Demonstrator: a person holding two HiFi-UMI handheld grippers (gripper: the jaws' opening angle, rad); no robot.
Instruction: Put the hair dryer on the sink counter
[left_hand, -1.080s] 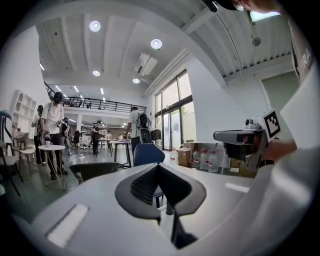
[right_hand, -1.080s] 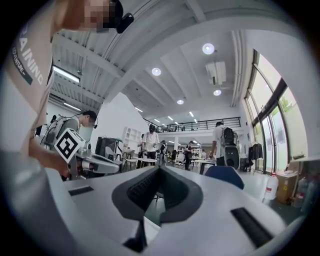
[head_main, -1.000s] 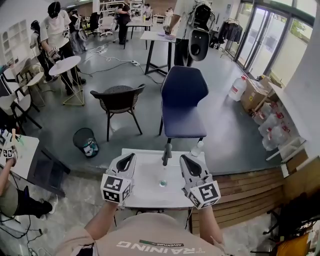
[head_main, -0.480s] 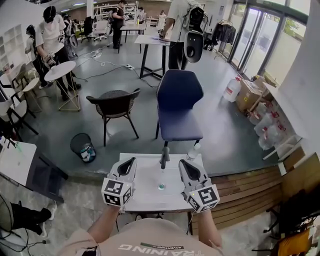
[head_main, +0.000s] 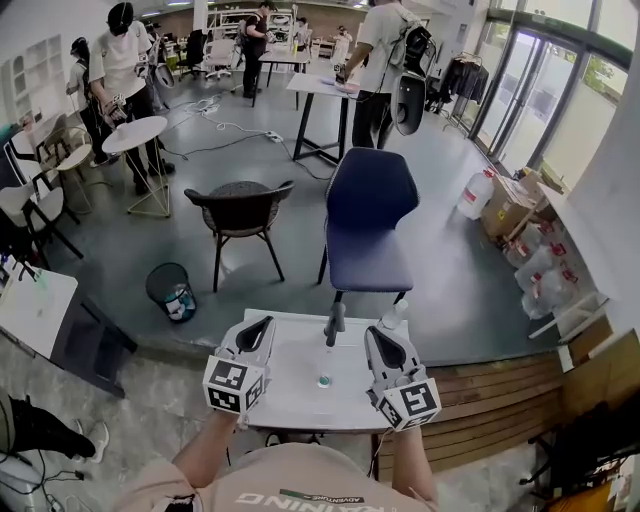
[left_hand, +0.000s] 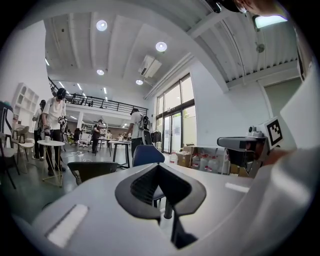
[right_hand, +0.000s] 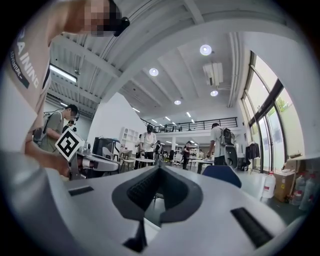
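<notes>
No hair dryer shows in any view. In the head view a white sink counter (head_main: 290, 385) lies below me, with a dark faucet (head_main: 334, 322) at its back edge and a drain (head_main: 324, 381) in the basin. My left gripper (head_main: 262, 322) hovers over the counter's left side, shut and holding nothing. My right gripper (head_main: 372, 332) hovers over the right side, jaws together, also holding nothing. In the left gripper view the left gripper (left_hand: 158, 166) points out over the room with its tips meeting. The right gripper (right_hand: 160, 167) looks the same in its own view.
A small clear bottle (head_main: 392, 316) stands at the counter's back right corner. Beyond the counter are a blue chair (head_main: 366, 215), a dark chair (head_main: 238, 208) and a waste bin (head_main: 172, 288). Wooden decking (head_main: 480, 400) lies to the right and a white table (head_main: 30, 310) to the left. People stand far back.
Both grippers stay over the sink, both shut. The head view has shifted a little, and the person at the lower left edge has left the picture.
</notes>
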